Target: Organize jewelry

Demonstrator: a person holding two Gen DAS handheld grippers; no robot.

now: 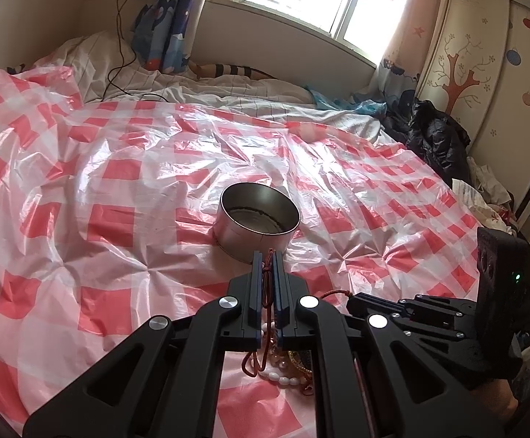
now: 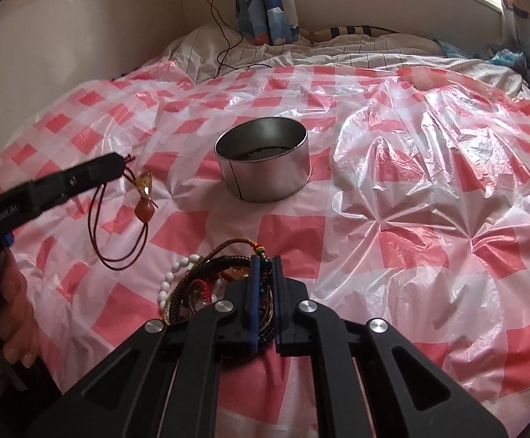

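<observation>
Wide, bare stretches of crinkled red-and-white checked plastic sheet (image 2: 429, 200) to the right of and beyond the round open-topped metal tin (image 2: 263, 160), with nothing standing on them. Nearer in, blocked by a tangled heap of beaded and braided bracelets (image 2: 206, 277) just in front of the tin, and to its left by a dark red cord necklace with an amber pendant (image 2: 144, 197) hanging from the left gripper (image 2: 122, 162). Still open between tin and heap: one narrow strip of sheet.
</observation>
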